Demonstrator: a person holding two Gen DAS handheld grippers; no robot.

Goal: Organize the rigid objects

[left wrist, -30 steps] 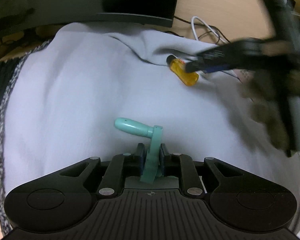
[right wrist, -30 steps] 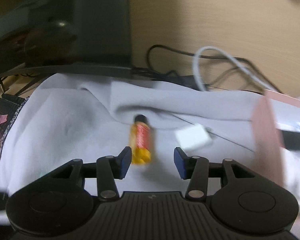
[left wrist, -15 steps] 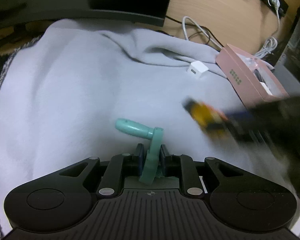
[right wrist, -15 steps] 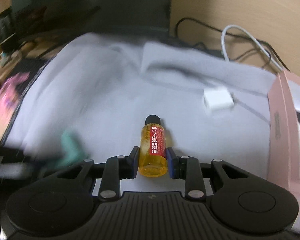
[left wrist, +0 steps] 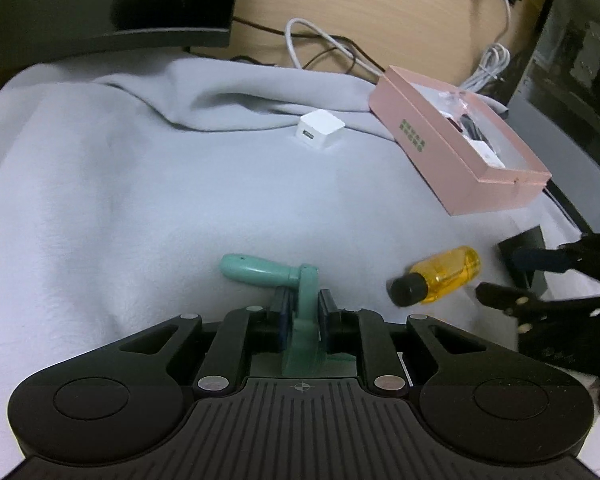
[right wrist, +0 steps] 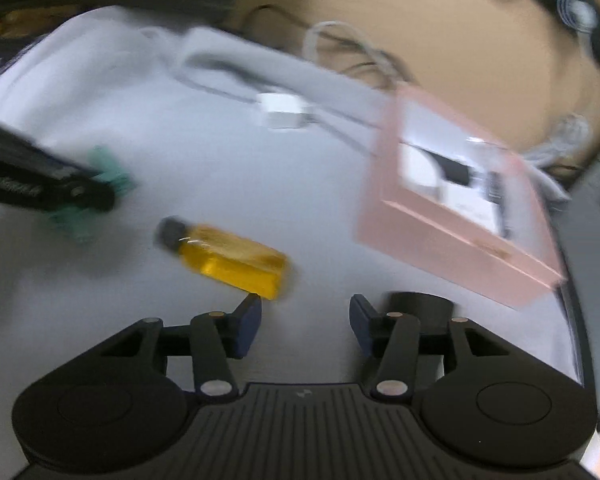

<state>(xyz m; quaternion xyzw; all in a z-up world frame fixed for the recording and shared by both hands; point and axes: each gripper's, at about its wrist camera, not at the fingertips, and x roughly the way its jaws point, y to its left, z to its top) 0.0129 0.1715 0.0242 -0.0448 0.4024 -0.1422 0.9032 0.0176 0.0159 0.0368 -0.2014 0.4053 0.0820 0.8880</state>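
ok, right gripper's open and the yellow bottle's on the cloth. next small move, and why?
Probably bring the right gripper forward-left to straddle the yellow bottle and close. Its jaws stand open and empty, the bottle lies on its side on the grey cloth just ahead of its left finger, outside the pink box. The left gripper is occupied, clamped on the teal crank handle.

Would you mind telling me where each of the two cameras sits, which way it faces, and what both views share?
Left wrist: sits on the left gripper, facing forward over the grey cloth; its fingers clamp a teal tool.
Right wrist: sits on the right gripper, open, facing the pink box.
Shared: yellow bottle, white charger cube, the box, the cloth, the teal tool.
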